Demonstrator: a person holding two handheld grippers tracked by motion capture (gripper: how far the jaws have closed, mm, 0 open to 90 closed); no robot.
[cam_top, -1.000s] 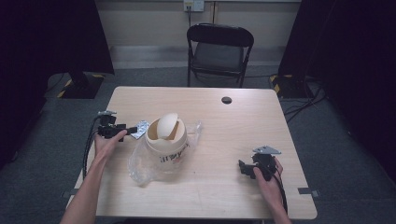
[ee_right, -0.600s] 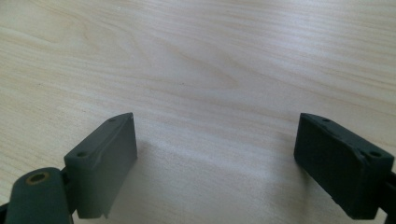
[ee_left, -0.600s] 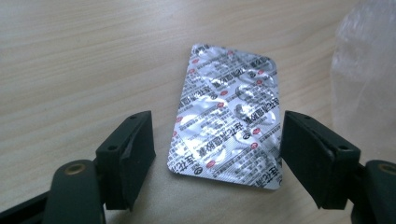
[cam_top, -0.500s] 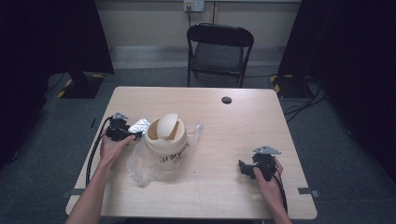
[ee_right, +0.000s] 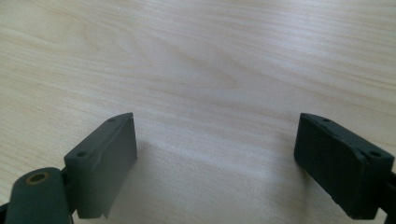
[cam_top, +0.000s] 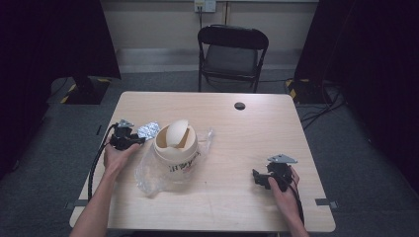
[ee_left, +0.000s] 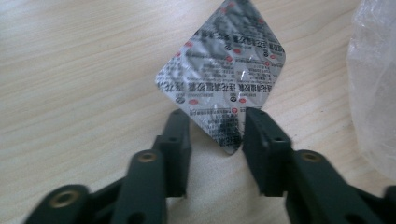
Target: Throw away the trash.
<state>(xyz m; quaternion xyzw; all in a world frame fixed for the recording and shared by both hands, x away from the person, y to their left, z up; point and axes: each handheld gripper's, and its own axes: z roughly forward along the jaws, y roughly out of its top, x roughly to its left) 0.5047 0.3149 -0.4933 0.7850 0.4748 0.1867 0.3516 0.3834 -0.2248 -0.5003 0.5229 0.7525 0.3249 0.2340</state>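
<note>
Left gripper [ee_left: 212, 128]: jaws have just been closing, now narrow, the near corner of the foil blister pack [ee_left: 224, 74] between the tips; whether the pads press it, can't tell. Pack lies flat just ahead of the jaws, plastic bag [ee_left: 376, 84] to their right. Right gripper [ee_right: 215, 163]: jaws wide apart, nothing between them.

**Silver foil, black jaws, pale wood**

Centre of the left gripper view: the blister pack [ee_left: 224, 74] shines silver, crossed with black print and small red marks. The left gripper [ee_left: 214, 126] is matte black. Table [cam_top: 257, 123] is light wood grain. Mid-left of the high view, the bin [cam_top: 175, 145] is cream, its bag [cam_top: 148, 173] clear.
</note>
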